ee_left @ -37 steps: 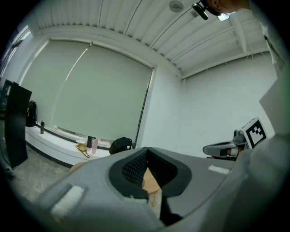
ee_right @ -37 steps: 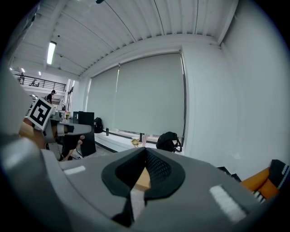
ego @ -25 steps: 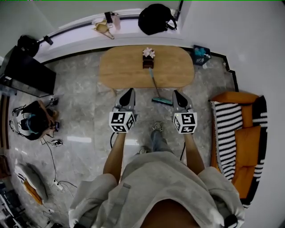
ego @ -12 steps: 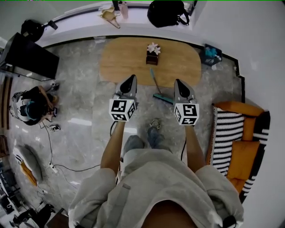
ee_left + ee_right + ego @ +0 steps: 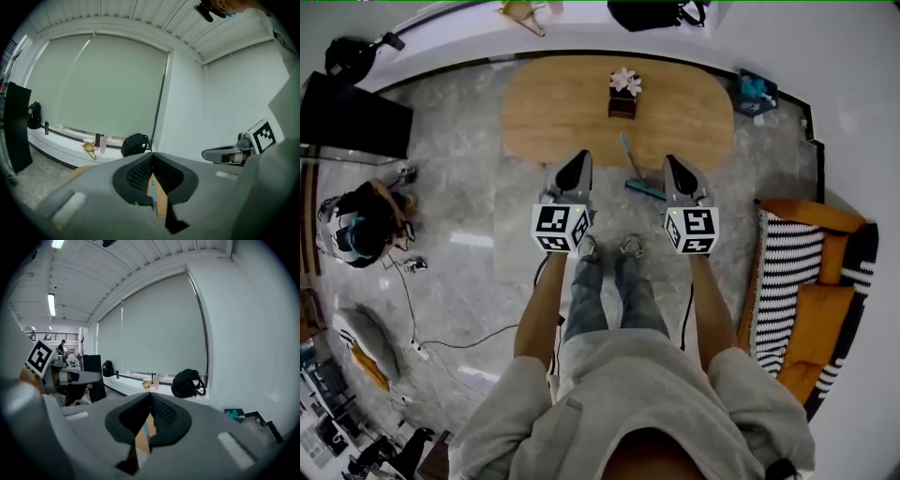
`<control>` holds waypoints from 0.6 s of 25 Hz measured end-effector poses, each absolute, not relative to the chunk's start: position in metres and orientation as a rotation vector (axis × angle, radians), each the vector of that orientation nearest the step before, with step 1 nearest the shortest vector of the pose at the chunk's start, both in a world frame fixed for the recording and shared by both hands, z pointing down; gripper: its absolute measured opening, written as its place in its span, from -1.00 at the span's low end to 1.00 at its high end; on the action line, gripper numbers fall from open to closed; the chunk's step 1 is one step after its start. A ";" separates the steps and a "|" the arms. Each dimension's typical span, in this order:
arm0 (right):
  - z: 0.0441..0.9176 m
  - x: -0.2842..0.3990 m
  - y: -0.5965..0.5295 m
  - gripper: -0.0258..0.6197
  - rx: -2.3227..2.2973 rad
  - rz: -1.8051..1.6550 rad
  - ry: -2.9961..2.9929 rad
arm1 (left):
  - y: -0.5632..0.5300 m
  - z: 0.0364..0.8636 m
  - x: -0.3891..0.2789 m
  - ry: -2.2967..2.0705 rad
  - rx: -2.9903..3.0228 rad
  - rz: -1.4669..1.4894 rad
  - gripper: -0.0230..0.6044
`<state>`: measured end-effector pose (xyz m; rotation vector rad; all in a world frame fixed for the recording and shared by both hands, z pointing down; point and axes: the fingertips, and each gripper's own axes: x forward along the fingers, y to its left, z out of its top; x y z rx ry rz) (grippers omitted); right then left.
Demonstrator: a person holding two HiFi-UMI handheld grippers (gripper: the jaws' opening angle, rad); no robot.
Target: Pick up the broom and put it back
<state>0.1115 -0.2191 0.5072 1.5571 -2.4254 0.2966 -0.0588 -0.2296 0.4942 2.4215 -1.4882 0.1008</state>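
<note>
**On the stone floor by the table: broom untouched, both grippers closed**

Head view: the broom (image 5: 630, 161) sits between my left gripper (image 5: 581, 156) and right gripper (image 5: 671, 160), nearer the right one and touching neither. Its dark teal head rests on the grey floor (image 5: 478, 187), just ahead of my shoes (image 5: 630, 246). The thin, paler handle slants away from me and crosses the near edge of the wooden table (image 5: 562, 112). Whether it leans on that edge, I can't tell.

Only the head view gives me the broom whole. Both gripper views look higher, at the blind, the window ledge and a black backpack (image 5: 135, 144). The left gripper view catches the right gripper off to its side. Of the two gripper views, only the right shows a teal box (image 5: 233, 414) by the wall.

Fingers: both pairs are pressed together at the tips, with nothing between them.
</note>
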 end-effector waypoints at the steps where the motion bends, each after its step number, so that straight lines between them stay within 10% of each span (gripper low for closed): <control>1: 0.517 0.110 -0.220 -0.91 1.557 0.307 -2.414 | -0.230 0.504 -0.059 -1.471 2.419 0.107 -0.91; 15: 0.656 0.081 -0.221 -0.85 1.510 0.391 -2.307 | -0.242 0.635 -0.066 -1.338 2.363 0.155 -0.91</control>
